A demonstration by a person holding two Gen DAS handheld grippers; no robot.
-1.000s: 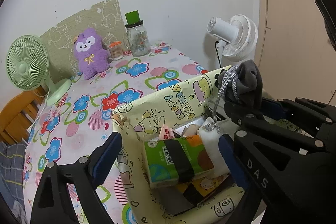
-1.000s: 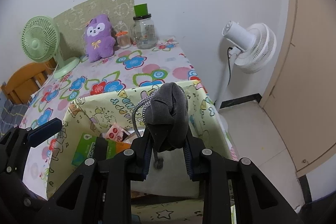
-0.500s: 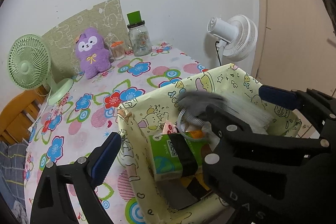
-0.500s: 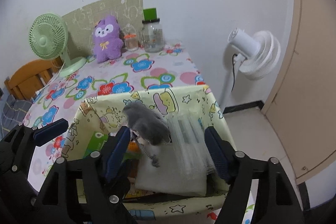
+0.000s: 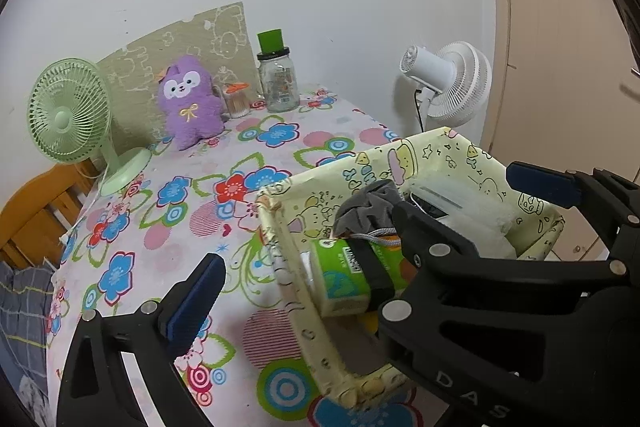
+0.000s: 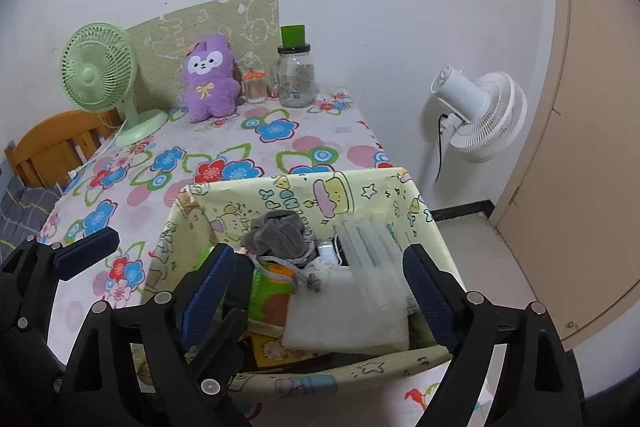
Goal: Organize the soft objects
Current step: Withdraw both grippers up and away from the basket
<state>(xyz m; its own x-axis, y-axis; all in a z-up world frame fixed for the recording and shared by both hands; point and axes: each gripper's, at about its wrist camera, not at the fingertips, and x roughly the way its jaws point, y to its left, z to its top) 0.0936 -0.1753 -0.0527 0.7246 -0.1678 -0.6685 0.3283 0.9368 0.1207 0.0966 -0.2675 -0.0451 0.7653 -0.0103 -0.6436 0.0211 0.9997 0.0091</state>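
Observation:
A grey drawstring pouch (image 6: 278, 237) lies inside the yellow cartoon-print fabric bin (image 6: 304, 193), on top of a green tissue pack (image 6: 270, 287); it also shows in the left wrist view (image 5: 368, 213). My right gripper (image 6: 316, 291) is open and empty, its fingers hanging just above the bin. My left gripper (image 5: 360, 223) is open wide and empty, straddling the bin's (image 5: 280, 247) left wall. A purple plush toy (image 6: 210, 79) sits against the back wall, also in the left wrist view (image 5: 188, 103).
A green desk fan (image 6: 102, 75) stands at the back left. A glass jar with a green lid (image 6: 295, 71) and a small toothpick holder (image 6: 255, 87) stand beside the plush. A white floor fan (image 6: 478, 115) stands right of the table. The bin also holds white packets (image 6: 352, 311).
My right gripper opened and let go of the grey pouch, which dropped into the bin. The gripper then drew back a little. The left gripper stayed open.

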